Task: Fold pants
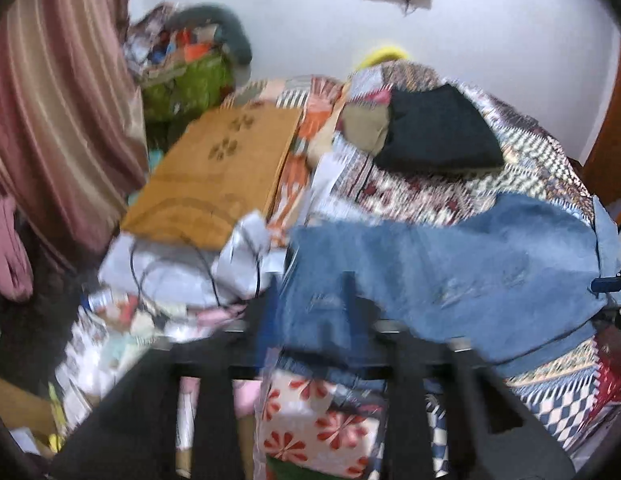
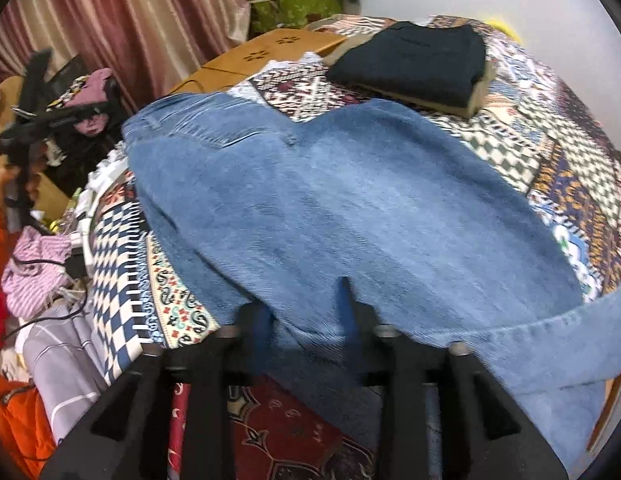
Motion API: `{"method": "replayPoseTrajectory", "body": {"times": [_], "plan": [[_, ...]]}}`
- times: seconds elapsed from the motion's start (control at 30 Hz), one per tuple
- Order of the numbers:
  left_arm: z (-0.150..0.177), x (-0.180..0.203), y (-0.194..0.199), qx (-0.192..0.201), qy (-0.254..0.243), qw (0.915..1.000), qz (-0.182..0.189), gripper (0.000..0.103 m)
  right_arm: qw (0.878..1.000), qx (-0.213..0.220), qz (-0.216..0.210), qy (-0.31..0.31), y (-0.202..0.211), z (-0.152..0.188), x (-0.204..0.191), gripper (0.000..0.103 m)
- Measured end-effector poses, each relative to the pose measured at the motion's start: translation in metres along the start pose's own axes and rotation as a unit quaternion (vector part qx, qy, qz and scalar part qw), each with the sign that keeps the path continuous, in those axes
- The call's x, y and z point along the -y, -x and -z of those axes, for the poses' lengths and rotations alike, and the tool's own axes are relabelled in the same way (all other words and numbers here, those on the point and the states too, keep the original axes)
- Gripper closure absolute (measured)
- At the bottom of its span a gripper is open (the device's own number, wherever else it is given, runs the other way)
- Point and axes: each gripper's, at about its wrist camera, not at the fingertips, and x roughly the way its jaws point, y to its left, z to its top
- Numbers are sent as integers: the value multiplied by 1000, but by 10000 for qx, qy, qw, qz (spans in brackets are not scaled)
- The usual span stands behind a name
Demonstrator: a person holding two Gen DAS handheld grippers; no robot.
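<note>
The left wrist view is blurred. The left gripper [image 1: 310, 312] points down at the near edge of a pair of blue jeans [image 1: 450, 276] that lies on a bed under a patterned bedspread [image 1: 542, 152]. Its two fingers [image 1: 350, 300] stand apart with denim between them, but the blur hides whether the pads press on the cloth, so its grip cannot be told. Beyond the gripper and to its right sits a folded dark garment [image 1: 438, 128] on top of another folded, tan one. Ahead and to its left lies a flat brown cardboard box [image 1: 214, 172], with a striped curtain [image 1: 58, 112] farther left.

In the right wrist view the jeans [image 2: 350, 208] spread out straight ahead of the right gripper [image 2: 306, 316], waistband at the far left, a leg hem trailing off to the gripper's right. The right gripper is partly open, its blue-tipped fingers [image 2: 346, 304] apart over the near fold of denim, with cloth lying between them and no clear pinch. The bedspread [image 2: 550, 128] shows beyond and to both sides. The folded dark garment [image 2: 414, 60] lies well beyond the gripper, past the jeans. The left gripper [image 2: 26, 128] shows far to the left, off the bed's edge.
</note>
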Motion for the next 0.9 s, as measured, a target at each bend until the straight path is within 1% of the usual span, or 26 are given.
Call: {"method": "replayPoseTrajectory", "body": {"times": [0.03,0.07,0.1,0.23,0.33,0.47,0.6,0.67,0.73,0.83,0.9], "plan": [[-7,10,6,164,-80,9998,-33,39,10000,45,19,-46,4,1,2,52],[-12,17,9,250,-138,9996,-39,37,9999,103,23,-81,8,2,5,52],[-17,24,10,301,-211,9993,-9,37,9998,158,21,-131,14,4,9,52],[-40,62,8,301,-383,9981,384,37,9986,377,88,-358,36,9,25,50],[-58,99,0,278,-514,9958,700,37,9966,557,309,-517,55,12,41,50],[-76,145,-9,228,-662,9918,1067,34,9900,870,682,-880,86,20,81,50],[-91,193,-23,101,-833,9867,1395,31,9787,1065,1153,-1321,109,32,128,50],[-95,215,-31,66,-908,9848,1479,26,9699,1127,1449,-1601,118,42,159,50],[-99,231,-38,36,-967,9833,1544,22,9626,1145,1619,-1844,122,49,183,50],[-104,254,-53,-51,-1054,9813,1608,20,9481,1104,1929,-2272,124,61,228,50],[-105,267,-66,-164,-1113,9805,1611,19,9407,1074,2048,-2482,122,66,254,50]]}}
